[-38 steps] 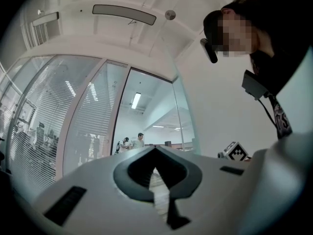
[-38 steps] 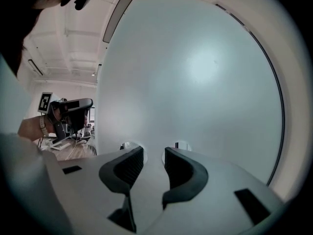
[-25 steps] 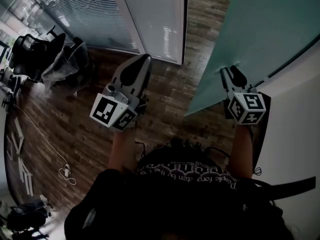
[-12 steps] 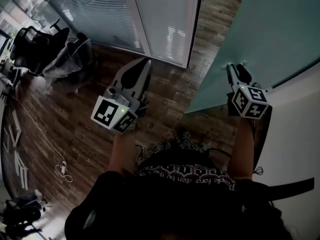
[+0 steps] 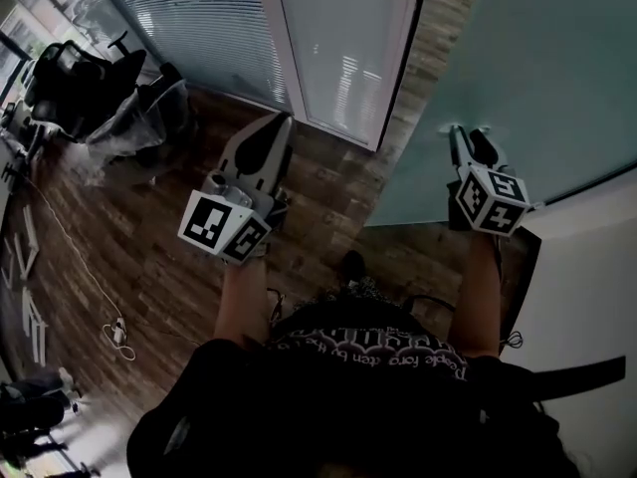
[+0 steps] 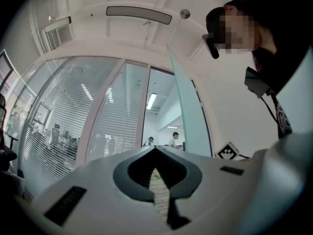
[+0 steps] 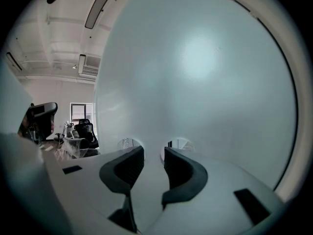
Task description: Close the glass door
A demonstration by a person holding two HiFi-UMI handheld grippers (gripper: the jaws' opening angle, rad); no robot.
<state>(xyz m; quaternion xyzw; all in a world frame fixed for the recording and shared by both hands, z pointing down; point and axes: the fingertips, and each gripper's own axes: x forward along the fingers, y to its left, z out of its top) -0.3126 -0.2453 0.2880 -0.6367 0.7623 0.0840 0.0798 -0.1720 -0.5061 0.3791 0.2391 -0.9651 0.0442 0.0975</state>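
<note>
Head view has both grippers held out in front of the person, over a wooden floor [image 5: 328,217]. The right gripper [image 5: 468,135] points at the frosted glass door [image 5: 537,68], which stands straight ahead of its tips and spreads up and to its right. From this view its tips lie against the door's lower part or just short of it; contact cannot be told. Right of this gripper, past the door's lower edge, is a white wall [image 5: 587,287].

Right gripper view shows its 2 jaws standing apart with a clear gap and nothing between them. The door's pale surface fills almost everything ahead of the tips. Office chairs [image 7: 85,131] stand far off to this gripper's left.

The left gripper [image 5: 279,122] is well apart from the door, which lies to its right. Left gripper view shows its 2 jaws pressed together at the tips, gripping nothing. Ahead of it is a glass partition with blinds [image 6: 63,131], and just right of its tips the door appears nearly edge-on as a tall pale-green slab [image 6: 188,116]. Between partition and door is an open gap where 2 people [image 6: 174,139] are visible far beyond.

Below and to the left of the left gripper, a white cable [image 5: 115,333] lies on the floor.
</note>
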